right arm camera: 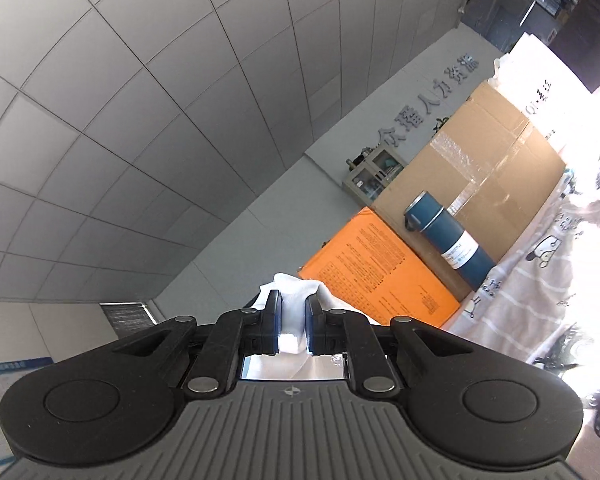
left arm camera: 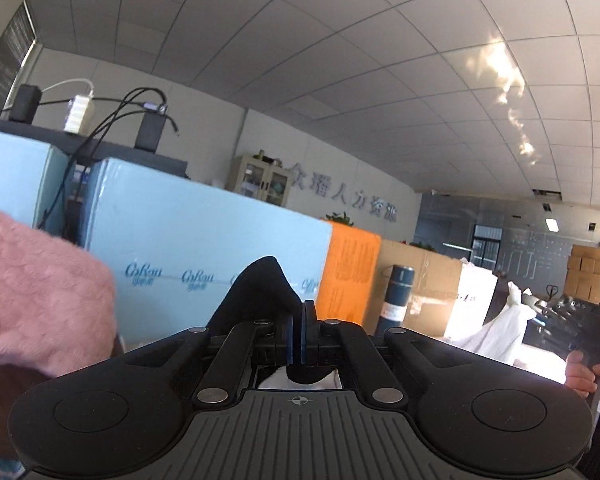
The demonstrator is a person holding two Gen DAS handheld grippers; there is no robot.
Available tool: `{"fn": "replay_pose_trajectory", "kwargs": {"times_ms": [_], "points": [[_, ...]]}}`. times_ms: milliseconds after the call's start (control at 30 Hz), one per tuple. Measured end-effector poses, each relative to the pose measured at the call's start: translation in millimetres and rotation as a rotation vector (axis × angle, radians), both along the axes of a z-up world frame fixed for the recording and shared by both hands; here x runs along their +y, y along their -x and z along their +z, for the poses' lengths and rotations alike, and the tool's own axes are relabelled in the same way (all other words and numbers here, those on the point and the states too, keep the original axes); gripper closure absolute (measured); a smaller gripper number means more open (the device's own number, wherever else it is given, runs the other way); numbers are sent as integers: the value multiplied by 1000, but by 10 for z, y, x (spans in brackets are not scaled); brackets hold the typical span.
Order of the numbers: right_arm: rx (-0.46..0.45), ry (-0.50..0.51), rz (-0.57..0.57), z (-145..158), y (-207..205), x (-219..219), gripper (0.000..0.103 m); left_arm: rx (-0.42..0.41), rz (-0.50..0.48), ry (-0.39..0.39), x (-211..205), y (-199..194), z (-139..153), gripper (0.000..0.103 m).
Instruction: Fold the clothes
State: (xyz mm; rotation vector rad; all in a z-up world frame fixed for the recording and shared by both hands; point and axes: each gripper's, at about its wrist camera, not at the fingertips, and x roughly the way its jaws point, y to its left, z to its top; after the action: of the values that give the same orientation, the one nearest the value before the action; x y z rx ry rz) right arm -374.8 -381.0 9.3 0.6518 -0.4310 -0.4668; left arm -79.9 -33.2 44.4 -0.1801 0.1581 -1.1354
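White cloth (right arm camera: 292, 312) bunches between the right tongs (right arm camera: 293, 330), jaws narrow and clamped on it, the fold poking just above the tips. Dark cloth (left arm camera: 260, 292) sits pinched in the left tongs (left arm camera: 297, 334), jaws nearly together, its peak rising ahead and left of the tips. Cannot tell whether both belong to one garment. Both tongs tilt up toward the ceiling, so the cloth is held aloft; no bench under them shows.

Right of the right tongs lie patterned fabric (right arm camera: 540, 264), a blue flask (right arm camera: 448, 240) and cardboard boxes (right arm camera: 472, 168). A pink sleeve (left arm camera: 36, 292) crowds the left tongs' left side.

Risks: each grip catches a small bunch, so a tug or uneven pull could slip it free; hanging cloth, unseen below, could snag or fold crooked.
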Motion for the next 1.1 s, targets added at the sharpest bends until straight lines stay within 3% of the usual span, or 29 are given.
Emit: {"fn": "replay_pose_trajectory", "kwargs": {"times_ms": [200, 267, 367, 467, 533, 600, 633, 700, 767, 867, 900, 933, 1033, 1100], "points": [[114, 39, -152, -105, 243, 630, 93, 152, -103, -64, 438, -97, -382, 101], [166, 64, -219, -110, 311, 798, 93, 173, -162, -132, 416, -123, -461, 101], [228, 78, -273, -139, 440, 987, 93, 134, -285, -248, 441, -107, -581, 99], [319, 95, -296, -191, 522, 1128, 93, 80, -297, -248, 524, -104, -538, 94], [374, 115, -301, -221, 566, 1210, 92, 44, -305, -248, 580, -102, -508, 87], [406, 122, -297, -239, 612, 1235, 92, 8, -313, -248, 635, -100, -479, 70], [412, 122, -306, -235, 648, 1241, 89, -10, -317, -247, 663, -99, -465, 63], [402, 118, -357, -199, 754, 1257, 81, -12, -258, -194, 707, -155, -355, 39], [392, 115, -407, -163, 859, 1273, 70, -20, -205, -149, 676, -242, -237, 37], [413, 125, -451, -96, 909, 1214, 61, -97, -129, -174, 483, -322, -120, 34], [439, 134, -447, -71, 871, 1160, 50, -129, -100, -187, 405, -349, -83, 34], [475, 144, -427, -52, 805, 1096, 38, -178, -79, -212, 317, -358, -57, 34], [616, 213, -327, -1, 526, 902, 23, -366, -70, -281, 80, -363, 47, 33], [741, 292, -277, 27, 277, 783, 20, -458, -91, -311, -59, -388, 113, 19]]}}
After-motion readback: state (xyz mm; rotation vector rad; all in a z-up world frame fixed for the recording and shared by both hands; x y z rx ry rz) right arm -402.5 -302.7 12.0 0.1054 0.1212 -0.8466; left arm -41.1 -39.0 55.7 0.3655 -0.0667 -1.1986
